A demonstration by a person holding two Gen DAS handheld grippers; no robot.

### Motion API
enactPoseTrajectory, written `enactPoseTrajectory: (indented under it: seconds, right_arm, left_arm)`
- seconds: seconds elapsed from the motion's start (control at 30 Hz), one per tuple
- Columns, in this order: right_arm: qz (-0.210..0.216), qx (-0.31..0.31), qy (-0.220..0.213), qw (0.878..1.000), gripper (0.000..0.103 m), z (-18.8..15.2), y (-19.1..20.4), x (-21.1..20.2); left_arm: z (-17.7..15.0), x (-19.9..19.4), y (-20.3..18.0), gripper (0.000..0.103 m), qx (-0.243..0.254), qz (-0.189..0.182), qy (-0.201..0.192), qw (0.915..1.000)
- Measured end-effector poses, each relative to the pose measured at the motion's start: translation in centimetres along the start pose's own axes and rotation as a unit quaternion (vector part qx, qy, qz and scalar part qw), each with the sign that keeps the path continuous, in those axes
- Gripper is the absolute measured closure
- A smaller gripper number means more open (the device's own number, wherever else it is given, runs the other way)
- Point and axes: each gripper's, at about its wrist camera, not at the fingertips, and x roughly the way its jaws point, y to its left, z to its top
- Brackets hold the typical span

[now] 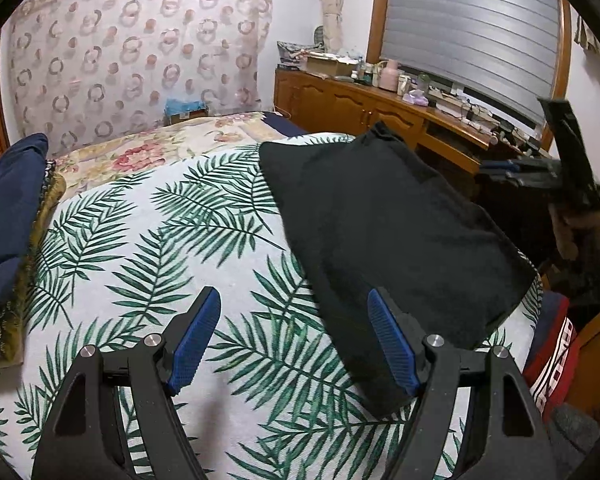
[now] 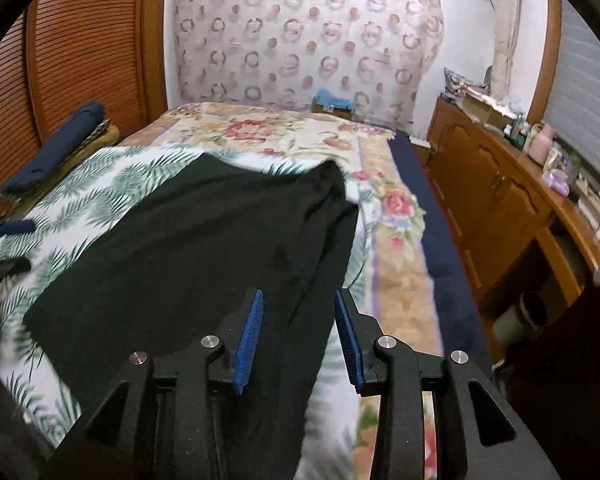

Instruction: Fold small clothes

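A black garment (image 1: 396, 232) lies folded flat on the palm-leaf sheet (image 1: 160, 240) of the bed. It also shows in the right wrist view (image 2: 204, 248), spread toward the bed's right edge. My left gripper (image 1: 294, 316) is open and empty, hovering above the sheet with its right finger over the garment's near left edge. My right gripper (image 2: 298, 320) is open and empty above the garment's near right part. In the left wrist view the right gripper (image 1: 568, 160) appears at the far right, held in a hand.
A dark blue folded cloth (image 1: 8, 216) lies on an olive cushion at the bed's left side. A floral blanket (image 2: 292, 132) covers the far bed. A wooden sideboard (image 2: 500, 192) with clutter runs along the right. A red and navy garment (image 1: 552, 344) hangs at the bed's right edge.
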Motion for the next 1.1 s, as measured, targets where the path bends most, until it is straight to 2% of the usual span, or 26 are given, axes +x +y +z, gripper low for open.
enactPoseTrajectory:
  seconds: [0.17,0.33,0.5,0.63,0.77,1.0,1.1]
  right_arm:
    - [0.008,0.016,0.017,1.000,0.065,-3.3,-0.6,-0.6]
    - [0.008,0.024,0.023,0.999,0.065,-3.0,-0.8,-1.6]
    - [0.013,0.020,0.010,1.000,0.064,-2.4,0.3,-2.2]
    - [0.021,0.011,0.006,1.000,0.053,-3.1,2.0,-3.1]
    - [0.031,-0.001,-0.001,1.000,0.052,-3.1,2.9,-4.0]
    - [0.067,-0.017,0.007,0.998,0.052,-3.7,4.8,-3.4]
    - [0.075,-0.029,0.016,0.997,0.052,-4.1,5.5,-2.8]
  left_arm:
    - [-0.3,0.3,-0.8,0.026,0.009,-0.007,0.010,0.9999]
    - [-0.7,1.0,-1.9,0.026,0.025,-0.010,0.033,0.9991]
    - [-1.2,1.3,-3.0,0.026,0.040,-0.022,0.048,0.9978]
    - [-1.4,1.1,-3.8,0.041,0.047,-0.048,0.061,0.9959]
    - [-1.8,1.4,-4.5,0.052,0.051,-0.066,0.075,0.9937]
    - [-2.7,1.7,-5.5,0.053,0.061,-0.078,0.092,0.9908]
    - [-2.9,1.4,-5.5,0.063,0.061,-0.078,0.092,0.9909]
